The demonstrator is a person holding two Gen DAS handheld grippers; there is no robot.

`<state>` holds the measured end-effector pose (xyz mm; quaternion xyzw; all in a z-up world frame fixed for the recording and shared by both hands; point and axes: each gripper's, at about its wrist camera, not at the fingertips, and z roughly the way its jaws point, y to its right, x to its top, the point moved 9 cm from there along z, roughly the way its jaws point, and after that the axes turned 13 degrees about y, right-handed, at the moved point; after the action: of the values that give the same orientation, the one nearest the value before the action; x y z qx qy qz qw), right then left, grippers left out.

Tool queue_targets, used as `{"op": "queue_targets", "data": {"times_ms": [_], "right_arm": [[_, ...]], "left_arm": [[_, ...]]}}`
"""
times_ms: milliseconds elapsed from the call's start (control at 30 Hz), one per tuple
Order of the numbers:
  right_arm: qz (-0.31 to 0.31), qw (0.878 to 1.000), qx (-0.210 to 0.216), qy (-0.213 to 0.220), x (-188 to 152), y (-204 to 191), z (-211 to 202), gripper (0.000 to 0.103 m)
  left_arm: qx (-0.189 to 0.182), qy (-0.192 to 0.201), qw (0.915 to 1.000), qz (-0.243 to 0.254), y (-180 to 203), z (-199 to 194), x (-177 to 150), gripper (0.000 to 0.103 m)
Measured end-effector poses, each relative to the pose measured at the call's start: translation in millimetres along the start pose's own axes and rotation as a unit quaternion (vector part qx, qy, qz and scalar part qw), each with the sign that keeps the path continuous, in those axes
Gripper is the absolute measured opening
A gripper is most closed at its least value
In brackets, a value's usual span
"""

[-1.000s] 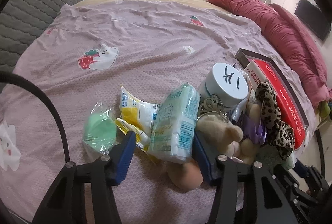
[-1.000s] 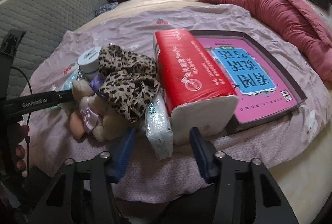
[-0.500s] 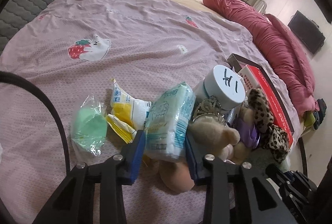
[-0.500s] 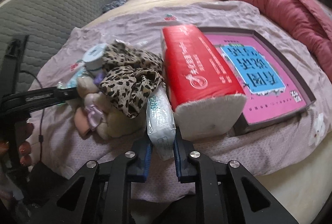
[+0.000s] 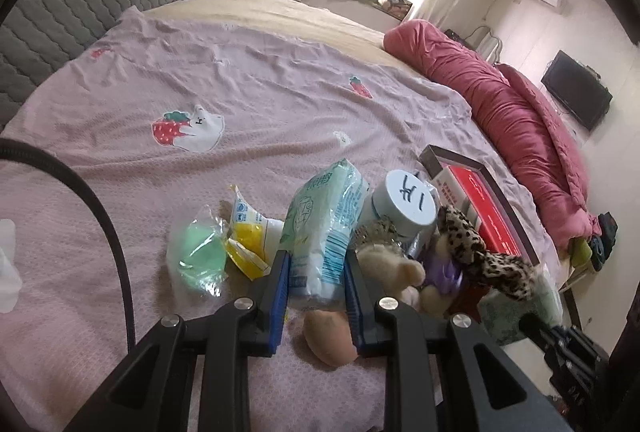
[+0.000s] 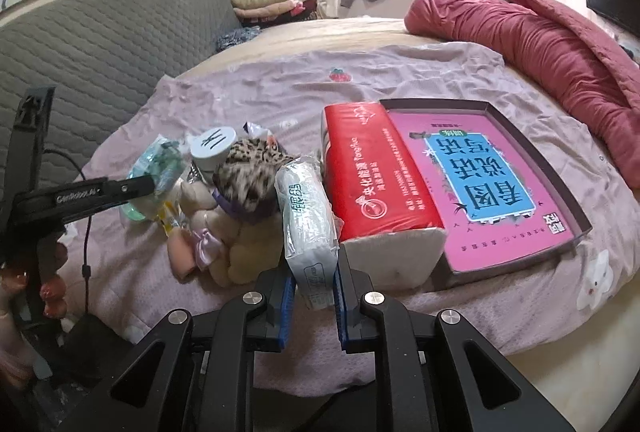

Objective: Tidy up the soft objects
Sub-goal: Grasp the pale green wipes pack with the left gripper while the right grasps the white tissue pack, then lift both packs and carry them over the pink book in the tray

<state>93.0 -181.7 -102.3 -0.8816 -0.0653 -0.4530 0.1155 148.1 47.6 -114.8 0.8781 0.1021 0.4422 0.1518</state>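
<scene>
Both picks look made: the left gripper (image 5: 316, 288) pinches the pale green plastic tissue pack (image 5: 324, 228), the right gripper (image 6: 314, 284) the white one (image 6: 308, 224), so each needs carrying toward the shallow pink-lined box (image 6: 532, 152) at two o'clock.

My left arm's side bar (image 6: 86, 190) carries a white brand mark, something like "GenRobot.AI". Handwritten black strokes sit on the round white lid (image 5: 412, 201), too loose for me to read. Chinese print covers the red tissue pack (image 6: 376, 188), with "TongHao" or similar beside it, and big upside-down white characters fill the pink box (image 6: 486, 168) near the bed's edge.
</scene>
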Motion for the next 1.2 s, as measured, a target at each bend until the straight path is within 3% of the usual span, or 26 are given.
{"op": "queue_targets", "data": {"times_ms": [233, 367, 733, 1000, 1200], "right_arm": [[0.018, 1.000, 0.005, 0.007, 5.2, 7.5, -12.0, 0.017], [0.022, 1.000, 0.011, -0.012, -2.1, 5.4, -3.5, 0.017], [0.007, 1.000, 0.004, 0.005, 4.4, 5.5, -21.8, 0.017], [0.019, 0.997, 0.006, 0.075, 39.5, 16.5, -45.2, 0.017], [0.017, 0.989, -0.038, 0.141, 71.6, 48.0, -64.0, 0.017]], "left_arm": [[-0.003, -0.007, 0.9997, 0.022, 17.2, -11.6, -11.3, 0.026], [0.001, -0.012, 0.9991, 0.040, 28.8, -13.1, -17.9, 0.026], [0.015, -0.017, 0.9988, 0.043, 29.0, -17.2, -22.6, 0.026], [0.002, 0.011, 0.9985, 0.054, 47.2, -41.0, -2.8, 0.026], [-0.032, 0.032, 0.9967, 0.068, 91.1, -58.3, 19.0, 0.026]]}}
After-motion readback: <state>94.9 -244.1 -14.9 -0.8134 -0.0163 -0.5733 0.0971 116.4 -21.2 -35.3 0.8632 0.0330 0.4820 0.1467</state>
